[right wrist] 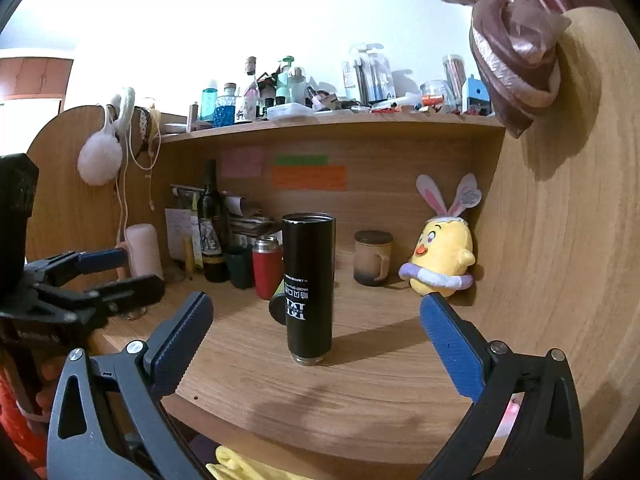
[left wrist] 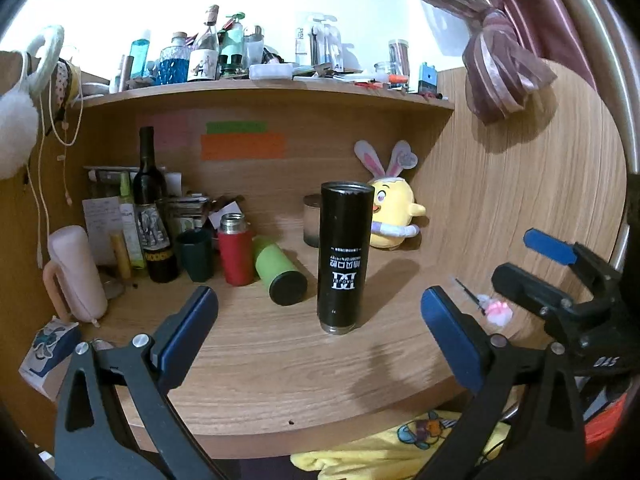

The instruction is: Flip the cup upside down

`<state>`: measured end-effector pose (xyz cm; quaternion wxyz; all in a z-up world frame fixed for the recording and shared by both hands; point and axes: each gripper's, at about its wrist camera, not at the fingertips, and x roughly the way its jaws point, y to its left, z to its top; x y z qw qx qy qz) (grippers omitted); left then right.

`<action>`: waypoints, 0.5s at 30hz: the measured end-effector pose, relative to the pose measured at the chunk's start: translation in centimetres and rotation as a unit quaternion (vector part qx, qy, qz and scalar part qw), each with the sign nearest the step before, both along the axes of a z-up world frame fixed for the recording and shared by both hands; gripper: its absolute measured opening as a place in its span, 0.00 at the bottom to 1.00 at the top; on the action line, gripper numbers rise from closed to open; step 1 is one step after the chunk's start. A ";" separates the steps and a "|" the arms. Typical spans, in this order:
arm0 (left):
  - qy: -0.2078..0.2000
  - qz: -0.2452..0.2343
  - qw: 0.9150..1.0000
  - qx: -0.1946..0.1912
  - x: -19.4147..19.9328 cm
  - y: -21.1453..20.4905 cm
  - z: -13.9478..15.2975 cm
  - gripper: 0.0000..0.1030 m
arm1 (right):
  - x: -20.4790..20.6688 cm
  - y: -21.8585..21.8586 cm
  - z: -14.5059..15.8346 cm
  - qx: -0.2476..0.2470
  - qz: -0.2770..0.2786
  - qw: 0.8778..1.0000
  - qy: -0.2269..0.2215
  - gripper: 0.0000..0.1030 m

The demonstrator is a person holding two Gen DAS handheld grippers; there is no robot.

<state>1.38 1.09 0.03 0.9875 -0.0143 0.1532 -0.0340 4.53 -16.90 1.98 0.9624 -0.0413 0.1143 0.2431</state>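
Desk (left wrist: 260,364): wood-grain, curved front edge, wooden back panel.
Cup (left wrist: 342,258): black, standing inverted mid-desk, free of both grippers.
Left gripper (left wrist: 320,332): fingers spread apart, holding nothing.
Right gripper (right wrist: 316,328): likewise spread, holding nothing.
Shelf (left wrist: 260,92): crowded with bottles.

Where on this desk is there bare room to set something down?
Bare wood lies in front of the black cup, out to the desk edge, and right of it toward the side panel. The back left is crowded: wine bottle, red flask, green tumbler.
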 end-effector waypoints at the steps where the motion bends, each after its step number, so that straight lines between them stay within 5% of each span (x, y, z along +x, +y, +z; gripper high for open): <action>1: -0.001 0.001 1.000 0.004 -0.1 -0.2 -0.1 1.00 | -0.1 -0.1 -0.1 0.003 0.001 1.000 0.001 1.00; 15: -0.006 0.000 1.000 0.009 -0.7 -0.9 -0.4 1.00 | -0.2 -0.3 -0.3 0.007 -0.006 1.000 0.003 1.00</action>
